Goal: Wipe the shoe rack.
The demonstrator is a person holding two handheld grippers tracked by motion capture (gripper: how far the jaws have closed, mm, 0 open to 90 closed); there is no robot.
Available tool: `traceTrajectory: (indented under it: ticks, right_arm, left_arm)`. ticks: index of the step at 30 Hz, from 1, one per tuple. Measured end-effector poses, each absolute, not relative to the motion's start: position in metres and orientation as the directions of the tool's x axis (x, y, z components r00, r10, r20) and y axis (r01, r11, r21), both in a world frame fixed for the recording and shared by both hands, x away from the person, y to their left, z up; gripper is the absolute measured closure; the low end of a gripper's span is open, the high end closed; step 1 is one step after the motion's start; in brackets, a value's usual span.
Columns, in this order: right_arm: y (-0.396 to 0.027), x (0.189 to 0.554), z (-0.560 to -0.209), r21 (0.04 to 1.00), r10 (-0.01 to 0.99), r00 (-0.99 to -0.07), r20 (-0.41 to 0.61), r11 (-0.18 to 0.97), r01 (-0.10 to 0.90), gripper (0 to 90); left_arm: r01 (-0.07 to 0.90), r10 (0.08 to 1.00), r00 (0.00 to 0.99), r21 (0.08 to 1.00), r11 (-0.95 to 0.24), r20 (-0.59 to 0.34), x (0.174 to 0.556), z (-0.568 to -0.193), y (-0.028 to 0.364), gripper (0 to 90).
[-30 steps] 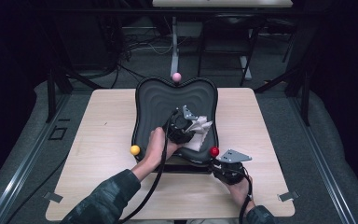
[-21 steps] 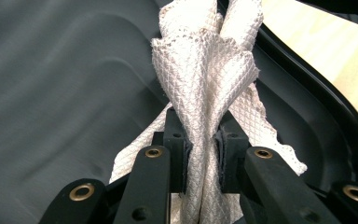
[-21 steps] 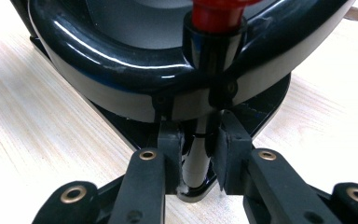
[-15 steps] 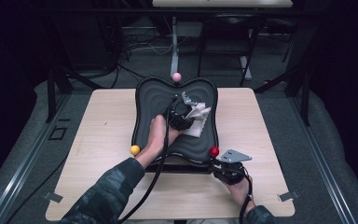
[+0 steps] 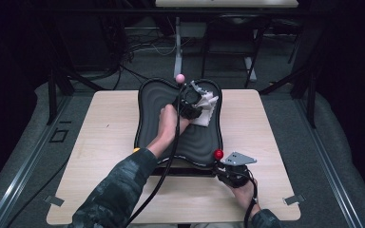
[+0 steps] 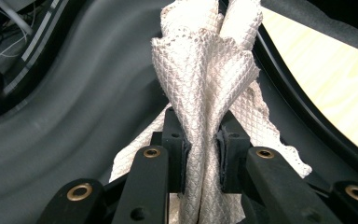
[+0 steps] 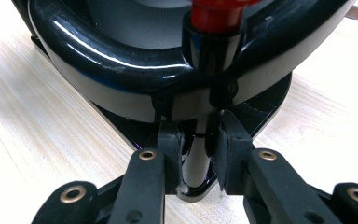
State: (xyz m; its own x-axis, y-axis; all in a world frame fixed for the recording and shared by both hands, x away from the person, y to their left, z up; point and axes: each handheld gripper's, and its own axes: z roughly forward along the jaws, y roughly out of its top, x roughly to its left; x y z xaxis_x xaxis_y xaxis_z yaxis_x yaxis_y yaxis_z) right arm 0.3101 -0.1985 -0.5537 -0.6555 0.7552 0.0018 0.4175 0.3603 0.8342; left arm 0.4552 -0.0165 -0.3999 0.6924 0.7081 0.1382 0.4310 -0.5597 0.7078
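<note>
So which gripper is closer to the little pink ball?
Left. The left gripper, clamped on the white cloth, is at the tray's far end, just beside the pink ball. The right gripper grips the tray's near corner by the red knob, much farther away.

cloth (image 6: pixel 205 93) top cut off; tray (image 7: pixel 121 60) far rim perhaps hidden.

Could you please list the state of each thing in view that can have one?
White waffle-weave cloth: bunched, pinched upright over the tray's far side.
Left gripper: shut on the cloth.
Right gripper: shut on the pale post under the red knob.
Black wavy plastic tray: flat on the wooden table, held at its near right corner.
</note>
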Motion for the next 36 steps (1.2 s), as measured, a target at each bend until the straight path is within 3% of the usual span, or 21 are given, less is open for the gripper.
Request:
traceTrajectory:
  ticks: [18,36]
  right_arm:
    - [-0.199,0.31,-0.554,0.829,0.756,-0.655,0.009,0.361,0.428,74.5]
    - [-0.199,0.31,-0.554,0.828,0.755,-0.656,0.007,0.363,0.426,74.5]
  left_arm:
    - [0.458,0.758,0.639,0.729,-0.509,0.128,0.488,-0.383,-0.025,75.8]
    - [0.473,0.761,0.643,0.736,-0.484,0.088,0.492,-0.382,-0.036,74.3]
